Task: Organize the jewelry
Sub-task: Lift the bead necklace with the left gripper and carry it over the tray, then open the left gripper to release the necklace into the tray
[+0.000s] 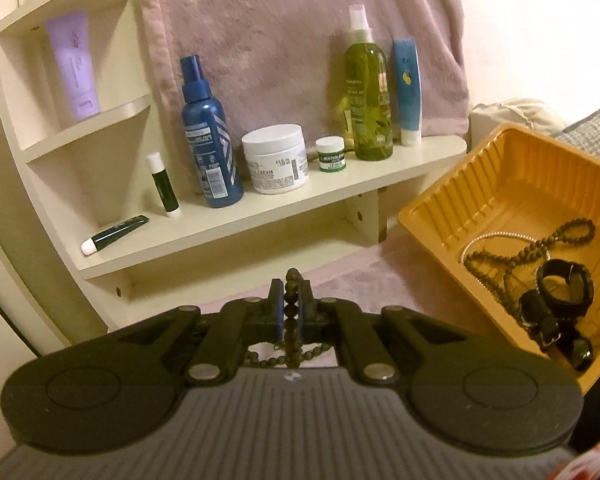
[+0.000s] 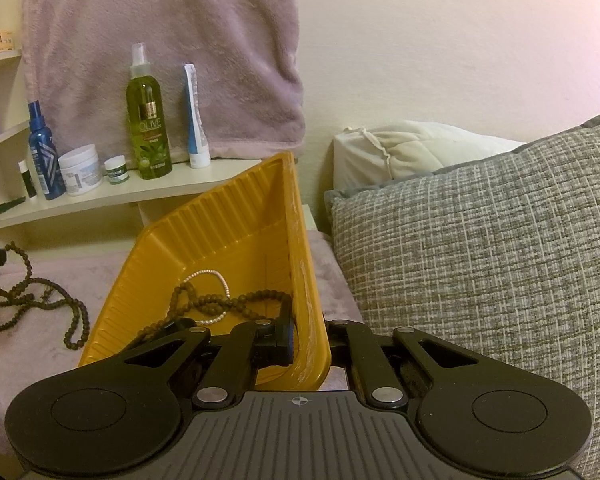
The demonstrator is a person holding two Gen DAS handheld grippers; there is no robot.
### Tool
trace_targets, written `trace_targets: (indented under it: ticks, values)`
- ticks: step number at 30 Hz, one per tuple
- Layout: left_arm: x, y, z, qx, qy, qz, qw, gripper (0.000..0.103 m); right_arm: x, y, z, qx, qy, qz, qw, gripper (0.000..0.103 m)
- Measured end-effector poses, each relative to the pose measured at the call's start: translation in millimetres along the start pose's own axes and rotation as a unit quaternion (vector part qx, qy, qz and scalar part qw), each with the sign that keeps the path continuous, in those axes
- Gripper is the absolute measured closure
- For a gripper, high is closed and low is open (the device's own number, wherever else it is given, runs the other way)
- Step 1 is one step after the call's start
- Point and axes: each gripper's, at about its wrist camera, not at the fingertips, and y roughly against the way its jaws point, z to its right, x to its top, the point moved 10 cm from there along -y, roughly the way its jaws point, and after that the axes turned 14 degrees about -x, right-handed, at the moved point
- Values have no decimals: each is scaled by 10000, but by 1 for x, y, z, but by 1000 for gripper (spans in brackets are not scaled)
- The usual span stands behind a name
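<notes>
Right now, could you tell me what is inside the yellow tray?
The yellow tray holds a pearl bracelet, dark beads and black watches. Anything beneath them is hidden.

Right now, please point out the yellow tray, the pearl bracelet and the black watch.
yellow tray (image 1: 500,168): left wrist view, far ribbed wall.
pearl bracelet (image 2: 204,273): right wrist view, top of its loop.
black watch (image 1: 566,288): left wrist view, its band.

Plain cream wall (image 2: 460,40), warm indoor light. Mauve fleece blanket (image 2: 160,40) hangs against it behind a cream shelf unit (image 1: 260,208) with a curved side and small upper cubbies. Toiletries on the shelf: blue spray bottle (image 1: 210,136), white cream jar (image 1: 276,160), green olive spray bottle (image 1: 368,92), blue tube (image 1: 408,92), purple tube (image 1: 74,68) in a cubby. Mauve plush cover (image 2: 32,352) spreads over the surface below. Grey woven cushion (image 2: 480,260) at right, white pillow (image 2: 400,152) behind it.
</notes>
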Motion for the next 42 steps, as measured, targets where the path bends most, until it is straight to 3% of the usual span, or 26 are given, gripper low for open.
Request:
trace_targets:
  ticks: [19, 32, 42]
  values:
    - [13, 1, 40, -583, 261, 137, 9979, 97, 2, 1, -2, 2, 2, 8, 10000, 96]
    - [30, -18, 129, -1572, 248, 190, 9871, 97, 2, 0, -1, 19, -62, -8, 10000, 96]
    - [34, -43, 164, -1802, 160, 117, 9834, 97, 1, -1, -1, 24, -128, -25, 9999, 96]
